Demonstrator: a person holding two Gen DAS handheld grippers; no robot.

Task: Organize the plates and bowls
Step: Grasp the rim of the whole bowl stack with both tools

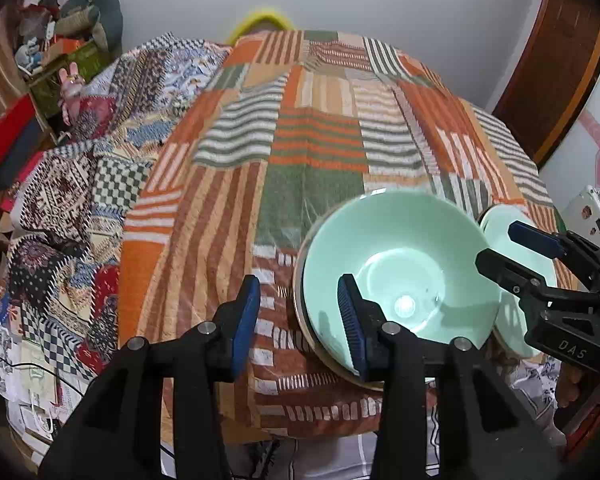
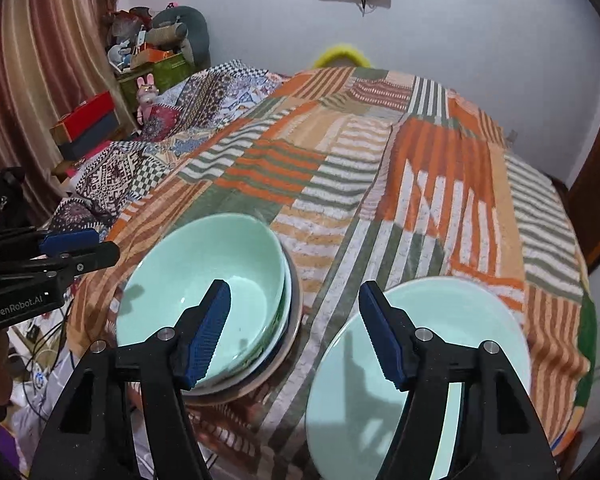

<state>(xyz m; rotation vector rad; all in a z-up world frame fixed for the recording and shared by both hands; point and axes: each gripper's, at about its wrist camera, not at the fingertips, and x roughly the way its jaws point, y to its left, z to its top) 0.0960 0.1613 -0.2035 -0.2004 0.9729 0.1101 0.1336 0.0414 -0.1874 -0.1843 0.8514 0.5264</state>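
I see 2 piles on the bench (image 2: 380, 184) — the bowl stack (image 2: 204, 292) at left, bowls nested on a plate, and the plate stack (image 2: 420, 360) just beside it. Looks nearly sorted to me. My left hand-held gripper (image 1: 298, 320) and right hand-held gripper (image 2: 294, 332) both hang wide apart, holding nothing.
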